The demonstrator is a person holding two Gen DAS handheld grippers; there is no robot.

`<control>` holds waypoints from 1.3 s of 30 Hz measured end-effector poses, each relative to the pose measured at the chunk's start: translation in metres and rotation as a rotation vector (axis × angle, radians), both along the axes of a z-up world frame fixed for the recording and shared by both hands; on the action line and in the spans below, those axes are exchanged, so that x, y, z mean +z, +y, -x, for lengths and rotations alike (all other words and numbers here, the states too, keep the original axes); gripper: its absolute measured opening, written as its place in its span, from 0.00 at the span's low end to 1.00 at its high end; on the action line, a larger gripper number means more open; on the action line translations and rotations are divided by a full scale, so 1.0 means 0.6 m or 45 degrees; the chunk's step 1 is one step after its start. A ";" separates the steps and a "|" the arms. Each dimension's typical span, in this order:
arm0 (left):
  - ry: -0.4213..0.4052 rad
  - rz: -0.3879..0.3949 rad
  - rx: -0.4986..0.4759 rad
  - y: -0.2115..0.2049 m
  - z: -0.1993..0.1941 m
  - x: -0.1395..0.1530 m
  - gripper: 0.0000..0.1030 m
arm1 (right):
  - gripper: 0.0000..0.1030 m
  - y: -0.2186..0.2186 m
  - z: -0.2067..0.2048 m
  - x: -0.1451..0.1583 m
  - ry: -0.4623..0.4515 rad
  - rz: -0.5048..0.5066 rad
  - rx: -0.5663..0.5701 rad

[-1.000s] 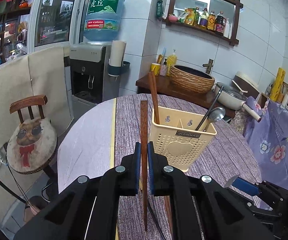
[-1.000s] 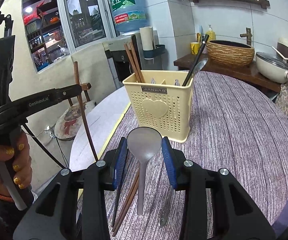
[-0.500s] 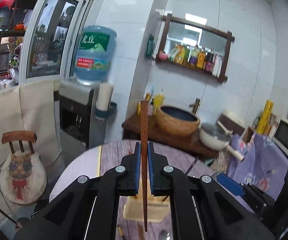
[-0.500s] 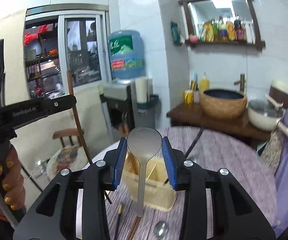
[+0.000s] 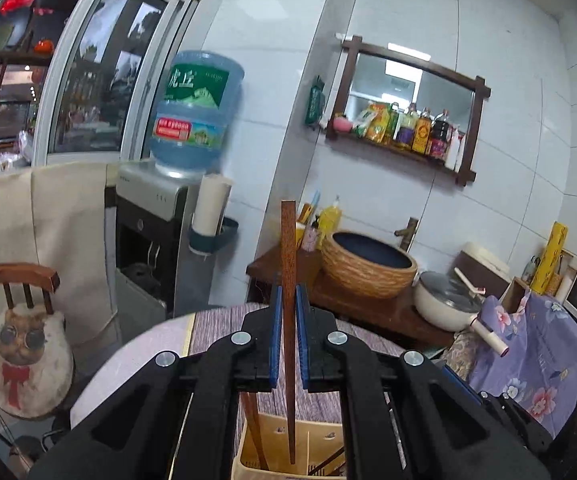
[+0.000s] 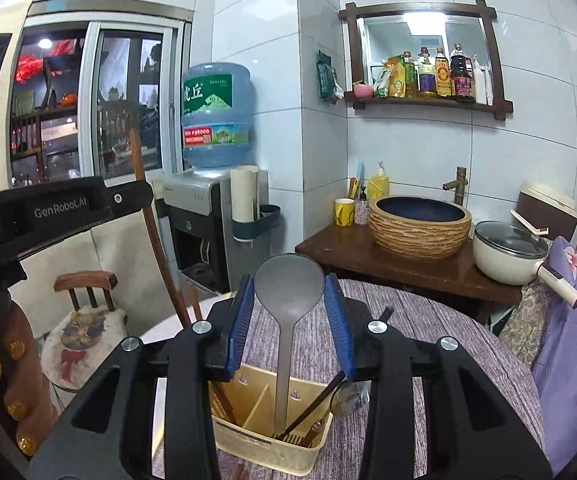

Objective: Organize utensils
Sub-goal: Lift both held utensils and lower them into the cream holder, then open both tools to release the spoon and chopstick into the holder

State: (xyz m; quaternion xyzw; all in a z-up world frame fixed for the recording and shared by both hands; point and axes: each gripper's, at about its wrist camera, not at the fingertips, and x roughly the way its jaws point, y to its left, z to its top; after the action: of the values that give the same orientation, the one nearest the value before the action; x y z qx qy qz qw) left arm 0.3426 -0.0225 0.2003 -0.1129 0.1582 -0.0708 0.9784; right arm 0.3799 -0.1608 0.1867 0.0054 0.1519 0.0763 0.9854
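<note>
- You work in even indoor light; the brightest spot is the ceiling lamp reflected in the mirror (image 6: 422, 46).
- The white tiles (image 5: 508, 60) carry a soft glare.
- Both fisheye views bend straight lines strongly, and the corners go black.
- The left view is slightly blurred; the window (image 6: 88, 104) side is dim.

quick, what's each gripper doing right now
left gripper: shut on a wooden chopstick, held upright over the utensil basket
right gripper: shut on a metal spoon, bowl up
</note>
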 end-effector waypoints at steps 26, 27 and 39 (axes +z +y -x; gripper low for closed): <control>0.209 -0.004 -0.077 0.014 0.019 -0.158 0.15 | 0.52 0.028 0.043 -0.161 0.039 0.175 0.006; 0.200 0.000 -0.079 0.016 0.025 -0.156 0.26 | 0.61 0.026 0.051 -0.160 0.028 0.178 0.003; 0.282 -0.082 -0.004 0.041 0.105 -0.180 0.92 | 0.80 -0.015 0.149 -0.168 0.112 0.150 -0.022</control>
State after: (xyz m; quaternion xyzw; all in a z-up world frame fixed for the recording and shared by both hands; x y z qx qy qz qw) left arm 0.2796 0.0018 0.0921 -0.0882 0.2678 -0.0543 0.9579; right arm 0.2903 -0.1696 0.0857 -0.0481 0.1991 0.0585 0.9770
